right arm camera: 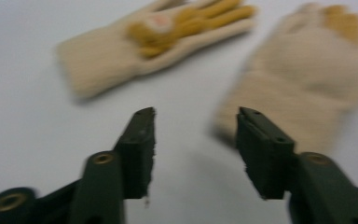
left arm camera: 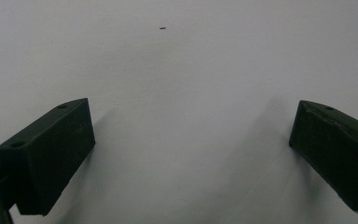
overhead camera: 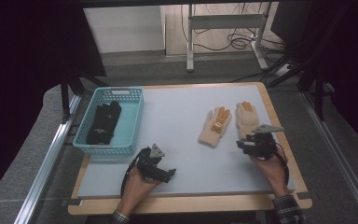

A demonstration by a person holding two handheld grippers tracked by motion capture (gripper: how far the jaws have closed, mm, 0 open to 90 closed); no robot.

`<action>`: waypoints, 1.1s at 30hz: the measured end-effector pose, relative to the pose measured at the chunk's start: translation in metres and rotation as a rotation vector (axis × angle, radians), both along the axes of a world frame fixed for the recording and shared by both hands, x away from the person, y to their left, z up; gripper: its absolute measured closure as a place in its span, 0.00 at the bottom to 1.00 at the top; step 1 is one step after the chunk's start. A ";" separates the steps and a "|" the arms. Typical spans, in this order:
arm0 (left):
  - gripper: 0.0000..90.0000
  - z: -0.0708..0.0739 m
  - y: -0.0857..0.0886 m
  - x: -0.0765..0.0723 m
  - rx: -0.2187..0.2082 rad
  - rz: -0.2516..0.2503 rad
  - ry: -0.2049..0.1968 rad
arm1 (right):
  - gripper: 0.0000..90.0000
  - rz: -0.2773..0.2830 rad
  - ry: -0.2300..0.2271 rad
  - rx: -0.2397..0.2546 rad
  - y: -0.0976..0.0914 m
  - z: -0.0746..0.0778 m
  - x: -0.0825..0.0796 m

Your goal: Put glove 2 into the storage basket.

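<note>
- High view: two cream gloves with orange-yellow fingers lie on the pale desk point(overhead camera: 186, 140), at about 2 o'clock from its middle. The left glove point(overhead camera: 215, 127) is slanted with its cuff toward 7 o'clock; the right glove point(overhead camera: 246, 119) lies just beside it, at its 3 o'clock, more nearly straight.
- High view: the right tongs point(overhead camera: 243, 141), held in the person's right hand point(overhead camera: 271, 169), sit just off the cuff end of the right glove, at its 6 o'clock. Whether they touch the cuff I cannot tell from here.
- High view: the left tongs point(overhead camera: 168, 175), in the left hand point(overhead camera: 135, 189), rest near the front edge of the desk, well apart from both gloves, at about 8 o'clock from them. A teal basket point(overhead camera: 121, 135) stands at the desk's left side, at 11 o'clock from the left tongs, with a black glove point(overhead camera: 103, 122) lying in it. Nothing lies between either tongs and the cream gloves.
- Left gripper view: the left tongs point(left arm camera: 191, 140) stand wide apart over bare desk, with nothing between them; a tiny dark speck point(left arm camera: 162, 28) sits at 12 o'clock.
- Right gripper view: the right tongs point(right arm camera: 196, 140) stand partly closed, at a middling gap, gripping nothing. The picture is blurred. The right glove point(right arm camera: 307, 84) lies at 1 o'clock with its cuff just beyond the right-hand jaw; the left glove point(right arm camera: 154, 42) is at 11 o'clock, apart from the jaws.
</note>
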State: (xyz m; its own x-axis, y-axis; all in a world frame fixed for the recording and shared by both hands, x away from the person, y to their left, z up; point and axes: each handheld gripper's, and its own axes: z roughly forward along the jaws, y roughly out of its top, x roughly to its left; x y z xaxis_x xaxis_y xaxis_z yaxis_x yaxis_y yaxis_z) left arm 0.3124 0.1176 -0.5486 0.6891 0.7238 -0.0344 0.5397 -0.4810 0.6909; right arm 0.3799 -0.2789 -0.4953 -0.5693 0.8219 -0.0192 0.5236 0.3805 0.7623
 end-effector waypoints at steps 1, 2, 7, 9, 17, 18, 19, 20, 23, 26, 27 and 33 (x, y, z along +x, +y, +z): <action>0.00 0.000 0.000 0.000 0.000 0.000 0.000 | 0.60 -0.023 -0.003 -0.003 -0.008 0.003 0.005; 0.00 0.000 0.000 0.000 0.001 0.000 -0.001 | 0.66 -0.054 -0.005 -0.006 -0.015 0.005 0.011; 0.00 0.000 0.000 0.000 -0.001 0.000 0.000 | 0.88 -0.168 -0.002 -0.037 -0.049 0.000 0.036; 0.00 0.000 0.000 0.000 -0.001 0.000 0.000 | 0.90 -0.195 0.017 -0.044 -0.056 -0.007 0.045; 0.00 0.000 0.000 0.000 -0.004 0.003 0.000 | 0.88 -0.150 0.047 -0.043 -0.048 -0.021 0.049; 0.00 0.000 0.000 0.000 -0.004 0.003 -0.001 | 0.87 -0.122 0.049 -0.054 -0.042 -0.021 0.047; 0.00 0.000 0.000 0.000 -0.003 0.002 -0.001 | 0.86 -0.095 0.046 -0.075 -0.036 -0.021 0.045; 0.00 0.000 0.000 0.000 -0.005 0.005 0.001 | 0.84 -0.079 0.037 -0.090 -0.031 -0.019 0.042; 0.00 0.000 0.000 0.000 -0.004 0.003 -0.001 | 0.77 -0.096 0.015 -0.069 -0.031 -0.011 0.045; 0.00 0.000 0.000 0.000 -0.005 0.003 0.000 | 0.69 -0.124 -0.008 -0.073 -0.032 -0.004 0.054; 0.00 0.000 0.000 0.000 -0.005 0.003 0.000 | 0.65 -0.132 -0.014 -0.078 -0.033 -0.002 0.058; 0.00 0.000 0.000 0.000 -0.004 0.001 0.000 | 0.38 -0.138 -0.015 -0.034 -0.025 0.002 0.084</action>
State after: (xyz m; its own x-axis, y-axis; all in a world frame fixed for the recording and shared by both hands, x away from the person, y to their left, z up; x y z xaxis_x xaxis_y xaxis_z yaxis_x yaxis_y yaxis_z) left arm 0.3124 0.1175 -0.5488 0.6883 0.7245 -0.0370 0.5403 -0.4779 0.6926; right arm 0.4640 -0.3038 -0.4930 -0.4507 0.8909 -0.0562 0.5614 0.3318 0.7581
